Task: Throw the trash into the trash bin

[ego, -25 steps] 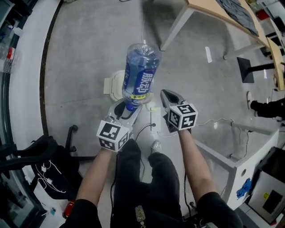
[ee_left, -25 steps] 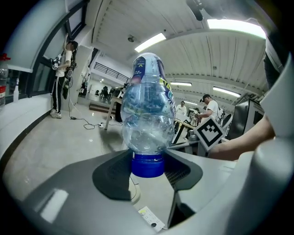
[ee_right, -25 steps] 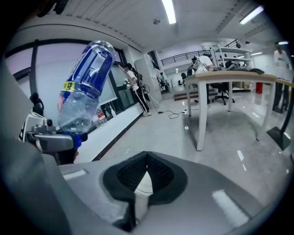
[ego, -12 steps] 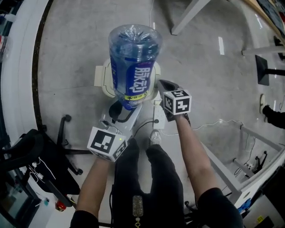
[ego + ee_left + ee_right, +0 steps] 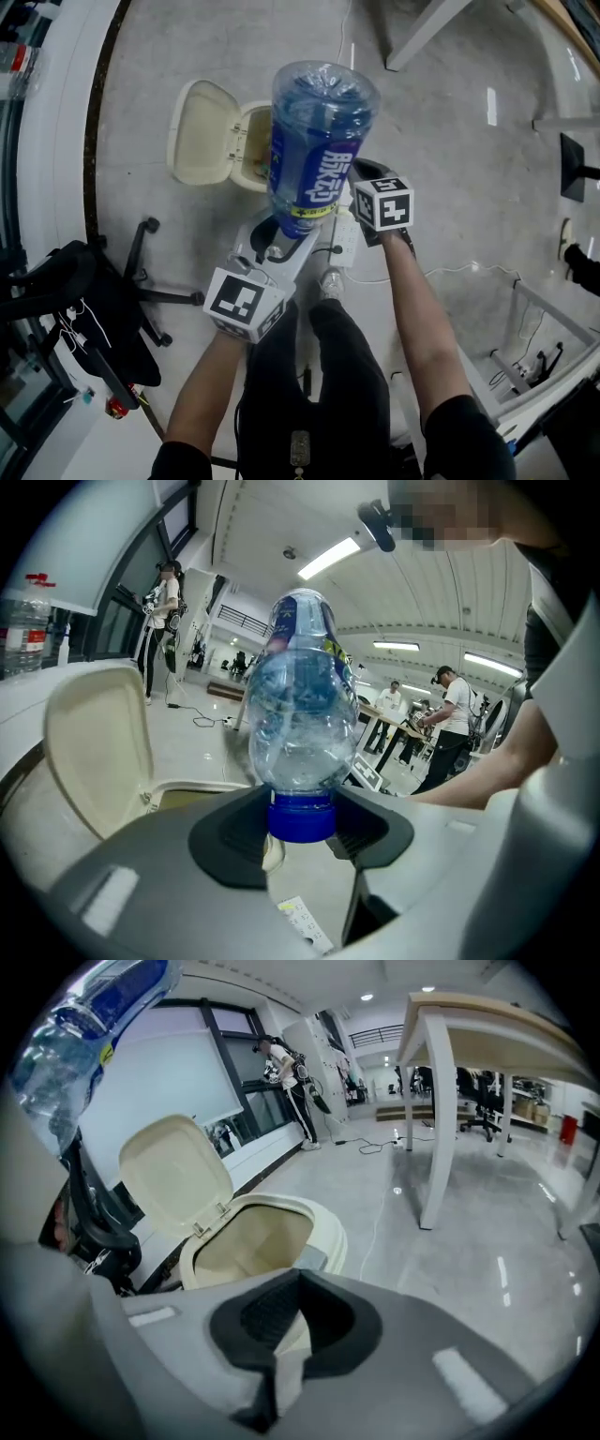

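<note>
A: L claw?

B: The left gripper (image 5: 281, 234) (image 5: 302, 822) is clamped on the blue cap (image 5: 302, 819) of a clear plastic bottle (image 5: 319, 141) (image 5: 302, 733) w/ a blue label. The jaws grip the cap from both sides. The bottle is cap-down, base up toward the head cam.

A: R claw?

B: The right gripper (image 5: 366, 178) (image 5: 291, 1326) has its jaws pinched together w/ nothing between them. It's just beside the bottle's right side.

A: Bin?

B: The cream trash bin (image 5: 246, 141) (image 5: 319, 1218) is on the grey floor, its lid (image 5: 200, 131) (image 5: 173, 1171) flipped up and open. Inside looks cream; can't tell the contents.

A: Bottle vs. bin?

B: In the head view the bottle overlaps the right part of the bin's mouth, held up off it and not inside. In the right gripper view the bottle is top left, bin below.

A: Anything else?

B: A wooden desk (image 5: 487, 1026) w/ white legs, off to the right.
</note>
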Available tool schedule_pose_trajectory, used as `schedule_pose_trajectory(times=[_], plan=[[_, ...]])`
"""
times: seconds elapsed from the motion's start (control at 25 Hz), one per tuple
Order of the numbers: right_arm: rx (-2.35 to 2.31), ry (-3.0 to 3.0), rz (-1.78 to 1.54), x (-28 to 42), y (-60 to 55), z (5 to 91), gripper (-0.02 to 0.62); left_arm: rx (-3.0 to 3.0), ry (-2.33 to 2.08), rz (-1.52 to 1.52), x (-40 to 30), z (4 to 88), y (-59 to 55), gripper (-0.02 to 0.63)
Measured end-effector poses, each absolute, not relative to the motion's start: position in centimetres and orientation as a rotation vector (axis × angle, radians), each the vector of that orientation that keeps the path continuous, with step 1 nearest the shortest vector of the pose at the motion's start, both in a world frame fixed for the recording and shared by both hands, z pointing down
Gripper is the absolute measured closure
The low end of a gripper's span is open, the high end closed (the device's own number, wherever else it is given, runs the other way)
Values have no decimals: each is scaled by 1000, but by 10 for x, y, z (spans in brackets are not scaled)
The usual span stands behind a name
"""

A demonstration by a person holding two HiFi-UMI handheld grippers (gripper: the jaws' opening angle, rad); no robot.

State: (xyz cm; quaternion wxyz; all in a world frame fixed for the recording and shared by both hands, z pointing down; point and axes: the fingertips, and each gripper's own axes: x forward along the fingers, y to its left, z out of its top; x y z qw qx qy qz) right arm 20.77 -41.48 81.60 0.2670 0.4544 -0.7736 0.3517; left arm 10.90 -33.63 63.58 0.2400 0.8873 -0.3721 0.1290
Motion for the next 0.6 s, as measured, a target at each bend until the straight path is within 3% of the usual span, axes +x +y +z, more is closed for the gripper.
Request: schedule_pose_trajectory(times=[0.6], plan=[[1214,-2271,908,191,-410,742,592,2107,-1042,646,75,751,-342,402]])
